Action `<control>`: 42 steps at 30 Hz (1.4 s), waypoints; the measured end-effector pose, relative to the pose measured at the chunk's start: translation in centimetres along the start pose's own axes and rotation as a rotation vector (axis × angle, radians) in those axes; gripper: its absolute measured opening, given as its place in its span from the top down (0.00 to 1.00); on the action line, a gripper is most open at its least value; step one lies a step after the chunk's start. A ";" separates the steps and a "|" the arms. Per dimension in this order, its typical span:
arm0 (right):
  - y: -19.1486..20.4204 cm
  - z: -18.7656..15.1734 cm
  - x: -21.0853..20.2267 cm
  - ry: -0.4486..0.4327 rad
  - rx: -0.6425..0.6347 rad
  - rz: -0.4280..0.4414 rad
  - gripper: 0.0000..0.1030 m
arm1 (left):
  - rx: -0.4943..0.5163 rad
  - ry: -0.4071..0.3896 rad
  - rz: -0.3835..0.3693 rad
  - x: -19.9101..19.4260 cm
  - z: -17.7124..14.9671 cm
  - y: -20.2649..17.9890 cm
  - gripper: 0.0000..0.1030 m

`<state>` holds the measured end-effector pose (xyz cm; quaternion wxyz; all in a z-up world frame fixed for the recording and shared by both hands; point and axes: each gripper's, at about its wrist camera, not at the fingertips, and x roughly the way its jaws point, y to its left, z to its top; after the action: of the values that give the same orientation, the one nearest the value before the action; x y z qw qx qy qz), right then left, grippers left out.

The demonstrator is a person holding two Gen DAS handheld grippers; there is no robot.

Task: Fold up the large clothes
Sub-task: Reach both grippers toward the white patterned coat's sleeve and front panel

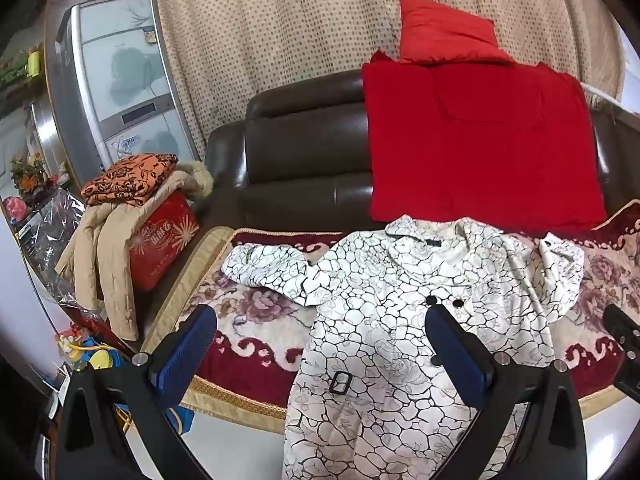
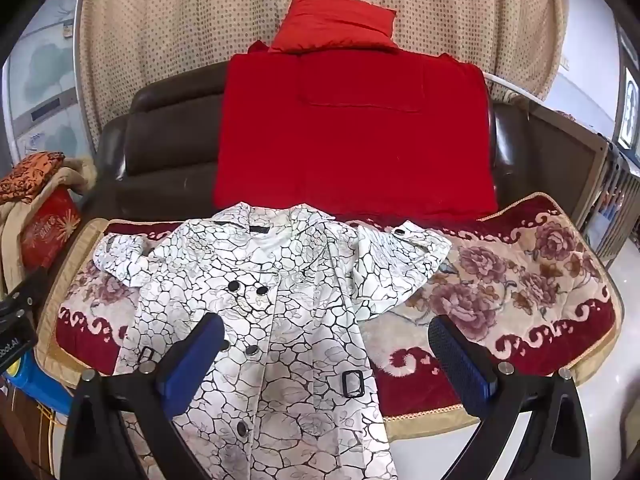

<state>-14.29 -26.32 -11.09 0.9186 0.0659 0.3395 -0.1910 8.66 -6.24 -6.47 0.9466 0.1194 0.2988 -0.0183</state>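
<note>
Left tool (image 1: pixel 320 350) and right tool (image 2: pixel 326 354) both wide open, gripping nothing, above the white crackle-print trench coat (image 2: pixel 272 312) spread on the floral blanket (image 2: pixel 520 280).

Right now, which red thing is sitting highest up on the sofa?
The small red pillow, perched atop the sofa back. The big red blanket hangs below it.
</note>
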 end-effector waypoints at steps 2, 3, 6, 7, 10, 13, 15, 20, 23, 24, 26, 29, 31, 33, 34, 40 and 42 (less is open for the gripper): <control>-0.2 0.3 0.5 0.010 0.000 0.000 0.00 | 0.000 0.006 -0.001 0.5 0.1 -0.2 0.00; -0.2 0.5 0.7 0.012 -0.002 -0.002 0.00 | 0.001 0.009 -0.001 0.7 0.2 -0.3 0.00; -0.7 1.3 1.2 0.015 -0.005 -0.006 0.00 | 0.005 0.012 -0.005 1.2 0.5 -0.6 0.00; -0.4 0.6 1.2 0.011 -0.003 -0.018 0.00 | 0.006 0.013 -0.005 1.4 0.5 -0.7 0.00; -0.3 0.7 2.1 0.013 -0.004 -0.017 0.00 | 0.008 0.024 -0.010 2.0 0.7 -0.9 0.00; -0.5 1.2 2.7 0.028 -0.008 -0.019 0.00 | 0.010 0.034 -0.008 2.7 0.9 -1.1 0.00; -0.4 1.2 3.0 0.030 -0.009 -0.021 0.00 | 0.009 0.038 -0.011 3.1 0.9 -1.1 0.00; -0.6 1.1 4.6 0.043 -0.004 -0.020 0.00 | 0.016 0.074 -0.003 5.1 1.0 -1.7 0.00; -1.1 1.2 5.9 0.044 0.013 -0.016 0.00 | 0.025 0.102 0.002 6.6 0.9 -2.2 0.00; -1.3 1.2 6.4 0.049 0.016 -0.018 0.00 | 0.027 0.112 0.002 7.3 0.8 -2.5 0.00; -1.7 1.3 7.8 0.076 0.025 -0.018 0.00 | 0.034 0.135 0.002 8.8 0.7 -2.9 0.00; -2.8 1.5 10.2 0.103 0.040 -0.012 0.00 | 0.039 0.191 -0.014 11.7 0.3 -3.5 0.00; -4.3 1.6 12.6 0.122 0.089 0.040 0.00 | 0.040 0.237 -0.015 13.8 -0.1 -3.8 0.00; -7.3 2.3 15.5 0.100 0.117 0.045 0.00 | 0.047 0.298 0.001 16.3 -0.9 -3.9 0.00; -9.1 2.2 17.0 0.118 0.133 0.043 0.00 | 0.048 0.323 0.008 17.3 -1.3 -3.9 0.00; -23.3 0.2 28.6 0.202 0.575 0.168 0.03 | 0.064 0.402 0.038 20.9 -2.7 -4.2 0.00; -26.7 -0.5 30.9 0.206 0.707 0.209 0.04 | 0.077 0.408 0.042 21.4 -2.8 -4.5 0.00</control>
<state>-3.65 -60.20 -31.24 0.8147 0.4319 0.3349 -0.1938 24.19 -9.18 -21.82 0.8614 0.1628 0.4809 0.0148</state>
